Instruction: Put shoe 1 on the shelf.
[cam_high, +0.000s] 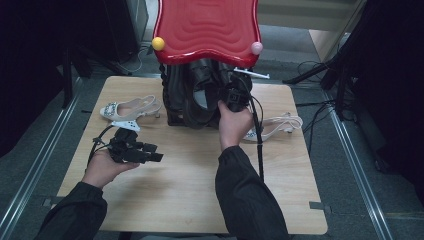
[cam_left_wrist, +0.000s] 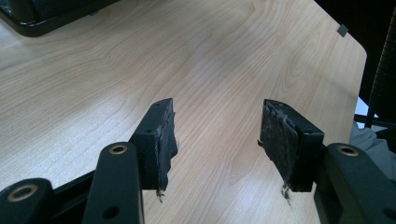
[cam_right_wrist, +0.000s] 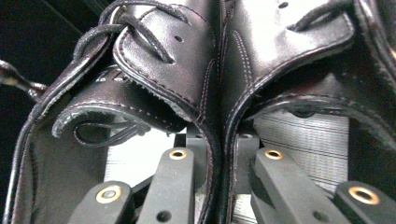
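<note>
A pair of black leather lace-up boots (cam_high: 192, 97) stands at the table's far middle, under a red wavy tray (cam_high: 207, 27). My right gripper (cam_high: 234, 95) reaches into them from the right. In the right gripper view its jaws (cam_right_wrist: 219, 147) clamp the touching inner walls of the left boot (cam_right_wrist: 154, 51) and the right boot (cam_right_wrist: 289, 46). My left gripper (cam_high: 154, 152) hovers low over the left of the table. It is open, and the left gripper view has bare wood between its worn pads (cam_left_wrist: 217, 135).
A white slingback heel (cam_high: 131, 107) lies left of the boots, and its mate (cam_high: 277, 125) lies right of my right hand. The red tray has a yellow ball (cam_high: 158, 43) and a pink ball (cam_high: 256, 48) at its front corners. The wooden table (cam_high: 190, 195) is bare up front.
</note>
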